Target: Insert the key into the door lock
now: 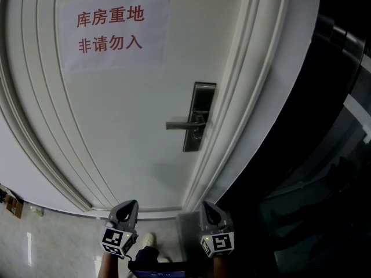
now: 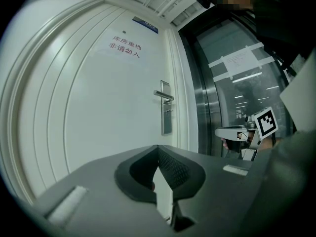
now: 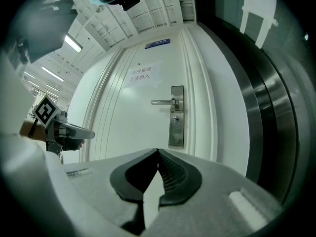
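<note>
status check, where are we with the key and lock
Left gripper shut, right gripper shut, both short of the door. No key seen. Door lock untouched, nothing between.

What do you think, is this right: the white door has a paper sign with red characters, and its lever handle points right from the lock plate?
One thing is wrong: the lever handle points left from the lock plate, as the head view shows. The white door does have a paper sign with red characters.
</note>
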`<state>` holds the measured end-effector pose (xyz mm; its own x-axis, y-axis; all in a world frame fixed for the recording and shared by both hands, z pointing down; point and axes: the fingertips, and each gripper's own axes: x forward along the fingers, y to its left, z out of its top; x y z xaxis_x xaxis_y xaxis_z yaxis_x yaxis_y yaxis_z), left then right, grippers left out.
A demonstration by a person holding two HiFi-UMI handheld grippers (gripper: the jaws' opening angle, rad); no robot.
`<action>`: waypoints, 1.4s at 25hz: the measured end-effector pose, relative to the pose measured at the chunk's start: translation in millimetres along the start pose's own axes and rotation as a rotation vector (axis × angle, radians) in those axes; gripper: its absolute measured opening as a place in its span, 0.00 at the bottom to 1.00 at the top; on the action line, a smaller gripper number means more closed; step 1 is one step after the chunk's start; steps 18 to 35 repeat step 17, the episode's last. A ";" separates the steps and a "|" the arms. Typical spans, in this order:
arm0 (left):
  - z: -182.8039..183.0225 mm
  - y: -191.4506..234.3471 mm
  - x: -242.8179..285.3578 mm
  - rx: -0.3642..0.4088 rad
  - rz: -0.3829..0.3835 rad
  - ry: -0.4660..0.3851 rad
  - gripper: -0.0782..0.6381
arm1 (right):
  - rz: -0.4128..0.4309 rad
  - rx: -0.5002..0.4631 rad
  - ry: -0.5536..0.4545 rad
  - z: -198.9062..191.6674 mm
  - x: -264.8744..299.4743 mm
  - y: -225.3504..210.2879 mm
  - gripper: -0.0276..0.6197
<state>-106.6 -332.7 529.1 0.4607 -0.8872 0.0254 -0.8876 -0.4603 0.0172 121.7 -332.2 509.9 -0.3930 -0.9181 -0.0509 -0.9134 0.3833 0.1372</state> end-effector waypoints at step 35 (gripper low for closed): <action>1.6 -3.3 5.0 0.007 0.000 0.000 0.11 | 0.006 0.000 0.003 -0.8 1.1 -3.1 0.05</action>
